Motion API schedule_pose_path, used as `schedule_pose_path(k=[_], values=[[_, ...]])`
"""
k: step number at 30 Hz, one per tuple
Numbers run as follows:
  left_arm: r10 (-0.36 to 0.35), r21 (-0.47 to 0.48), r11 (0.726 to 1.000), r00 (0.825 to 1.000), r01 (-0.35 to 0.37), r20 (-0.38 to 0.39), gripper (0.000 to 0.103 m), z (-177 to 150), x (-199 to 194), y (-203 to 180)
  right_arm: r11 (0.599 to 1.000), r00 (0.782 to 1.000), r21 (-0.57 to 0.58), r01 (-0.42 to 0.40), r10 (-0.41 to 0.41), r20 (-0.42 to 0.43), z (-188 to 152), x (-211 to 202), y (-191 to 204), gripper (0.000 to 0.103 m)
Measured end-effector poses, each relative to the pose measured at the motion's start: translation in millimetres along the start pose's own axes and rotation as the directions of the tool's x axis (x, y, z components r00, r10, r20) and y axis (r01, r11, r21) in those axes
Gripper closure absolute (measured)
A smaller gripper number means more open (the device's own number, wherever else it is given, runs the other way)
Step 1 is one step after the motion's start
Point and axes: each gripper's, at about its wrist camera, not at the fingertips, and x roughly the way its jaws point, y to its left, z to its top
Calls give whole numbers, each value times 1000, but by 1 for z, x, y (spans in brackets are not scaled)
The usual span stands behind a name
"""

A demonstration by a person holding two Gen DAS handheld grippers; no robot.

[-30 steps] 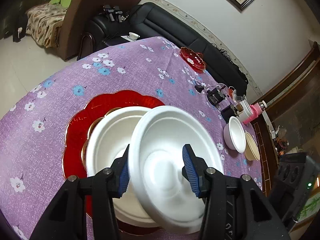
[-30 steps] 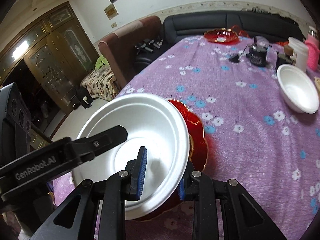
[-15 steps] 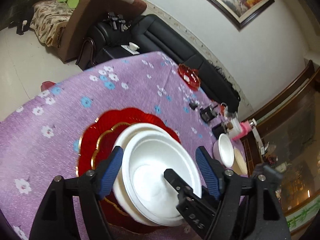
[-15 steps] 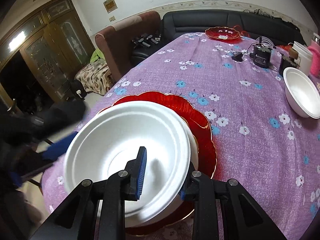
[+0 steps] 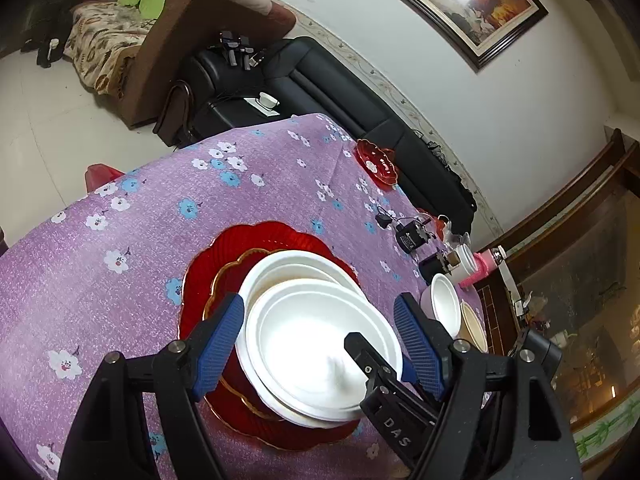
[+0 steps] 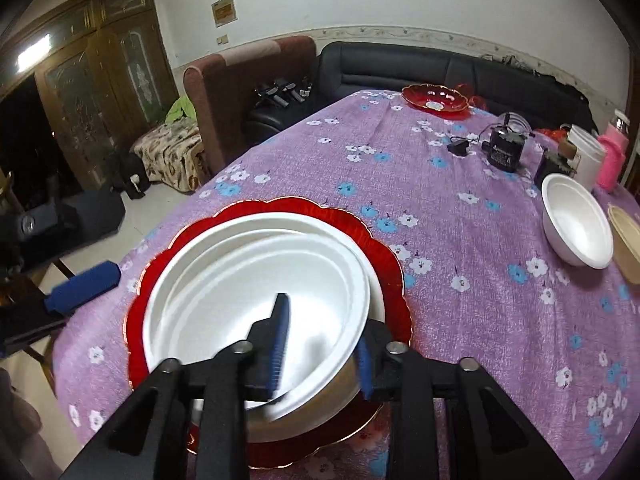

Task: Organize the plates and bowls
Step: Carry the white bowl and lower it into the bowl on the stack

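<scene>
A large red scalloped plate (image 5: 216,264) lies on the purple flowered tablecloth. On it rests a white plate (image 5: 296,260), and a second white plate (image 5: 304,344) sits on top, shifted towards me. My left gripper (image 5: 320,344) is open wide, its blue pads on either side of the stack and clear of it. In the right wrist view the top white plate (image 6: 240,280) has its near rim between the jaws of my right gripper (image 6: 320,354). Those jaws are opening, the left pad blurred and off the plate. The left gripper's blue pad (image 6: 84,284) shows at the left.
A white bowl (image 6: 576,220) and a beige bowl (image 6: 628,248) stand at the right of the table. Behind them are a white cup (image 6: 584,156), a pink bottle (image 6: 612,156) and a black adapter (image 6: 504,152). A small red dish (image 6: 434,96) sits at the far edge.
The top white plate came down from a tilted hold onto the lower white plate. My left gripper let go, opened wide and drew back. My right gripper's jaws have spread.
</scene>
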Motion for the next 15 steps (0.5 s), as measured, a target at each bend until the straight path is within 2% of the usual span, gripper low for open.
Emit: schedule_pose_path(k=[4, 8, 12, 15], values=[[9, 11, 1000, 1000, -9, 22, 20, -2, -9, -4, 998, 998, 49, -27, 25, 51, 1, -16, -8, 47], [22, 23, 999, 998, -24, 50, 19, -3, -20, -9, 997, 993, 75, -26, 17, 121, 4, -45, -20, 43], [33, 20, 999, 996, -35, 78, 19, -3, -29, -13, 994, 983, 111, 18, -37, 179, 4, -76, -50, 34], [35, 28, 999, 996, -37, 77, 18, -4, -28, -21, 985, 976, 158, 70, -100, 193, -2, -93, -86, 34]])
